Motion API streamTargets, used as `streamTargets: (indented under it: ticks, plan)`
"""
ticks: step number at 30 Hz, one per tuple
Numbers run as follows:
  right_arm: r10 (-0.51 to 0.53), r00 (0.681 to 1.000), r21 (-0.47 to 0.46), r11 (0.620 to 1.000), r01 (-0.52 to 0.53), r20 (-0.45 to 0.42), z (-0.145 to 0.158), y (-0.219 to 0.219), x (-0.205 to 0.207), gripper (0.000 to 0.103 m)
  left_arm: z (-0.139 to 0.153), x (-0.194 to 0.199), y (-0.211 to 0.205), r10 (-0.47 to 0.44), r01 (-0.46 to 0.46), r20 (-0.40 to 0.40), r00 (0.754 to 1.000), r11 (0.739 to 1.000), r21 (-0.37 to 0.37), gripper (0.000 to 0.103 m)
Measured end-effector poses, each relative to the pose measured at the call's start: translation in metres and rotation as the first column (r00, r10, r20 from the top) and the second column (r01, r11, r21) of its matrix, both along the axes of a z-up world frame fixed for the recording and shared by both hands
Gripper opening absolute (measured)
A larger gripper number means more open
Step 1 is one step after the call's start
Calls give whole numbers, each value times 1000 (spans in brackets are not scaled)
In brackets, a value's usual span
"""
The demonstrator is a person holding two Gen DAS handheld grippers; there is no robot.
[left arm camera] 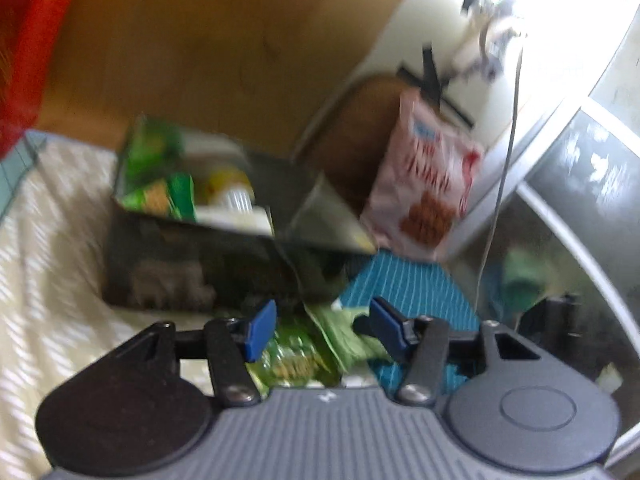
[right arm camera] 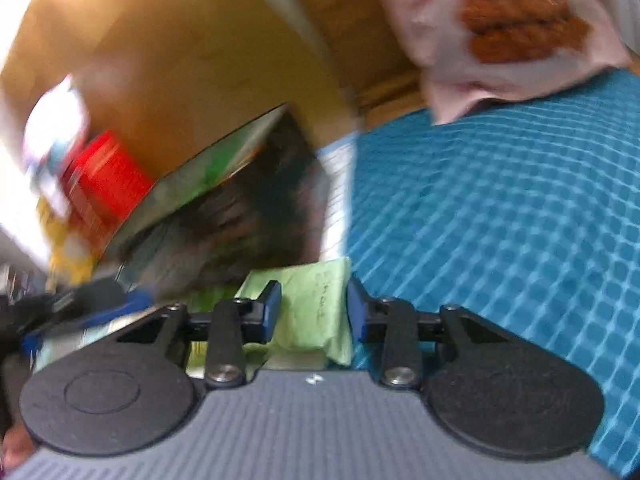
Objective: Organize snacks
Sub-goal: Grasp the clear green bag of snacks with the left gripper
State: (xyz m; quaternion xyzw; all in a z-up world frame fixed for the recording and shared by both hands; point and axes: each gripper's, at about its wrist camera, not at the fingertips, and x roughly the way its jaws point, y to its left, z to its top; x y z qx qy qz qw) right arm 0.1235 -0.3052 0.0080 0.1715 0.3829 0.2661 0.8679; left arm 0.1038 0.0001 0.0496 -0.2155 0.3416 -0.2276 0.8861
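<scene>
One dark open box (left arm camera: 192, 256) sits just ahead of our left gripper (left arm camera: 320, 330), slightly to its left. Inside it we count at least two green packets (left arm camera: 160, 184), a yellow-topped item (left arm camera: 230, 186) and something white; blur hides any finer count. One pale pink snack bag (left arm camera: 424, 184) with brown biscuits printed on it stands ahead and to the right, leaning against a wooden surface.

Our left gripper's blue pads (left arm camera: 262, 330) stand apart, with a green wrapper (left arm camera: 340, 336) lying between them; we cannot tell whether they press on it.

Our right gripper (right arm camera: 314, 310) has a light green packet (right arm camera: 316, 312) between its pads (right arm camera: 272, 308), close on both sides, though contact is unclear. Blue checked cloth (right arm camera: 500, 220) spreads to its right, one red container (right arm camera: 106, 178) far left.
</scene>
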Motion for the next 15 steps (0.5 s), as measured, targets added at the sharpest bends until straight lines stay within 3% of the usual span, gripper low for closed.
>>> streamTargets:
  ticks: [3, 7, 10, 15]
  plan:
    - [151, 988, -41, 988, -149, 37, 1, 32, -30, 40, -13, 4, -7, 17, -15, -35, 999, 999, 52, 53]
    - [361, 931, -64, 932, -358, 55, 10, 56, -58, 41, -26, 5, 1, 58, -52, -103, 993, 997, 63, 52]
    - [353, 931, -62, 935, -348, 96, 21, 46, -58, 43, -23, -7, 20, 89, -86, -93, 992, 996, 33, 52]
    - [244, 966, 71, 966, -250, 80, 27, 32, -24, 47, -21, -25, 65, 219, -217, -84, 972, 976, 33, 53]
